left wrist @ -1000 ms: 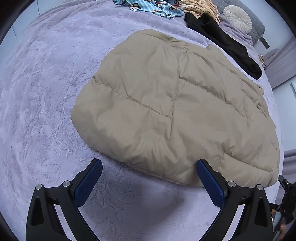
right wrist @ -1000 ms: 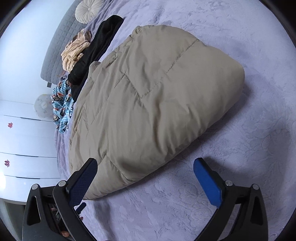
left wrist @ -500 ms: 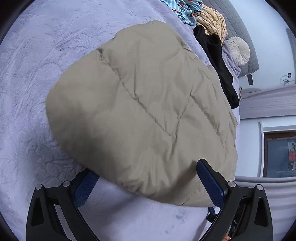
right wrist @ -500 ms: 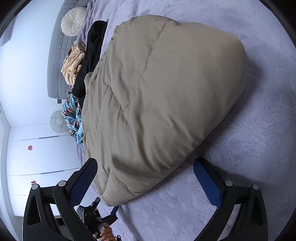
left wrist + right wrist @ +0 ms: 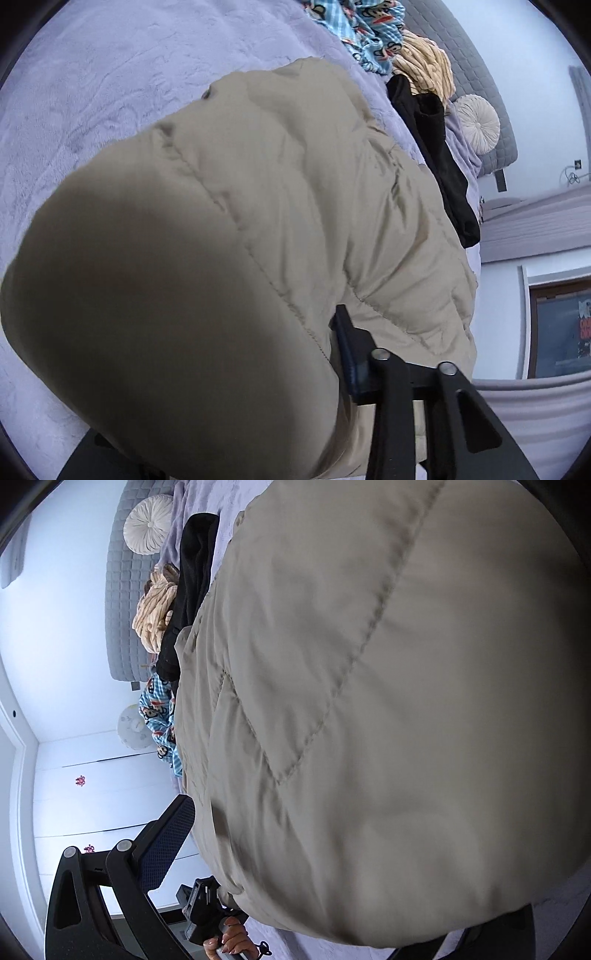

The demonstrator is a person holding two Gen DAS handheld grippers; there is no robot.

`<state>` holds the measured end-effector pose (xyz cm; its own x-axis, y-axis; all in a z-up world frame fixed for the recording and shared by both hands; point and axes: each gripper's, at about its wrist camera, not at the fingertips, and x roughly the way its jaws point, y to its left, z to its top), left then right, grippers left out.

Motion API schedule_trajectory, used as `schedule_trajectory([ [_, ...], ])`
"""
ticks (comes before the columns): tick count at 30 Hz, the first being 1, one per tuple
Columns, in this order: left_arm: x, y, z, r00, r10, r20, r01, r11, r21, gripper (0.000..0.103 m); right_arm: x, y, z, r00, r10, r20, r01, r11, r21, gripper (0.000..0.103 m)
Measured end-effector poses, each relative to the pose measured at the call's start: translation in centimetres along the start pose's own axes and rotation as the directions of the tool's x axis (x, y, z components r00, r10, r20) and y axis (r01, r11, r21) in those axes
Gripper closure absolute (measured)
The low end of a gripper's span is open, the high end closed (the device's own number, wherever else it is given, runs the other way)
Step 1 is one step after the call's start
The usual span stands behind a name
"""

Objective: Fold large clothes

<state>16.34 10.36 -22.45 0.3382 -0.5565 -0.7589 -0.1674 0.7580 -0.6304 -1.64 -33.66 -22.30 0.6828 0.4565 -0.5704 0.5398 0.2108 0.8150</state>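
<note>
**Quilted jacket bulges between both grippers on the bed**

Lavender bedspread (image 5: 110, 92) covers the bed, with a grey headboard (image 5: 480, 92) and round cushion (image 5: 476, 123) at the far end. Nearer lie a black garment (image 5: 436, 147), a tan striped garment (image 5: 424, 70) and a blue printed garment (image 5: 365, 33). The beige puffer jacket (image 5: 258, 221) fills the near field. The left gripper (image 5: 229, 387) stands wide, jacket bulk between its fingers; only its right finger shows. The right gripper (image 5: 332, 886) likewise straddles the jacket's edge, its far finger hidden; whether either pinches cloth cannot be told.
</note>
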Motion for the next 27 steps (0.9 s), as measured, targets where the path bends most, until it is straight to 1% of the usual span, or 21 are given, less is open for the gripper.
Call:
schedule_trajectory([
  [1,-0.4,-0.6,0.1,1.0,0.008,0.01,-0.008,0.999,0.04,0.076,-0.1,-0.1,0.0,1.0,-0.014,0.0,0.014,1.0,0.005,0.026],
  [2,-0.9,-1.3,0.0,1.0,0.019,0.019,-0.02,0.996,0.088,0.079,-0.1,-0.2,0.0,1.0,-0.026,-0.008,0.026,1.0,0.009,0.042],
  [3,-1.5,-2.1,-0.2,0.999,0.032,0.032,-0.037,0.988,0.149,0.08,0.0,-0.3,-0.1,1.0,-0.017,-0.015,0.017,1.0,0.017,0.057],
  [4,-2.0,-2.9,-0.4,0.998,0.046,0.043,-0.054,0.977,0.205,0.082,-0.2,-0.2,-0.2,1.0,-0.01,-0.005,0.01,1.0,0.02,0.067],
  [5,-2.7,-3.7,-0.8,0.997,0.056,0.056,-0.069,0.962,0.265,0.084,-0.4,0.0,-0.4,1.0,-0.007,0.003,0.007,1.0,0.012,0.07],
  [6,-3.3,-4.3,-1.0,0.996,0.057,0.062,-0.074,0.949,0.305,0.084,-0.6,0.3,-0.6,1.0,-0.008,0.009,0.008,1.0,-0.002,0.075],
  [7,-3.9,-4.7,-1.3,0.997,0.054,0.064,-0.073,0.937,0.341,0.084,-0.9,0.7,-0.8,1.0,-0.008,0.015,0.008,1.0,-0.02,0.077],
  [9,-5.2,-5.2,-1.5,0.998,0.037,0.056,-0.055,0.923,0.381,0.084,-1.7,1.3,-1.4,1.0,0.002,0.024,-0.001,0.999,-0.05,0.079],
  [11,-6.8,-4.5,-2.0,0.999,0.019,0.038,-0.033,0.918,0.396,0.084,-2.7,1.8,-2.2,0.999,0.014,0.03,-0.012,0.997,-0.072,0.079],
  [14,-8.1,-4.1,-2.4,1.0,0.01,0.008,-0.013,0.909,0.417,0.084,-4.0,2.1,-4.2,0.999,0.01,0.036,-0.006,0.995,-0.097,0.079],
  [18,-10.5,-2.4,-5.0,0.999,0.028,-0.035,-0.01,0.893,0.449,0.084,-5.5,1.5,-7.3,0.999,-0.01,0.042,0.014,0.995,-0.098,0.079],
  [21,-12.6,-0.5,-8.0,0.997,0.048,-0.066,-0.014,0.897,0.442,0.084,-6.8,0.3,-9.8,0.999,-0.028,0.032,0.031,0.996,-0.083,0.079],
  [24,-14.6,1.3,-10.9,0.993,0.067,-0.099,-0.021,0.911,0.411,0.084,-8.3,-0.9,-11.8,0.999,-0.052,0.01,0.052,0.996,-0.072,0.079],
  [27,-16.6,3.3,-14.2,0.988,0.096,-0.119,-0.044,0.922,0.384,0.084,-9.7,-2.5,-13.6,0.998,-0.064,-0.013,0.063,0.997,-0.045,0.079],
])
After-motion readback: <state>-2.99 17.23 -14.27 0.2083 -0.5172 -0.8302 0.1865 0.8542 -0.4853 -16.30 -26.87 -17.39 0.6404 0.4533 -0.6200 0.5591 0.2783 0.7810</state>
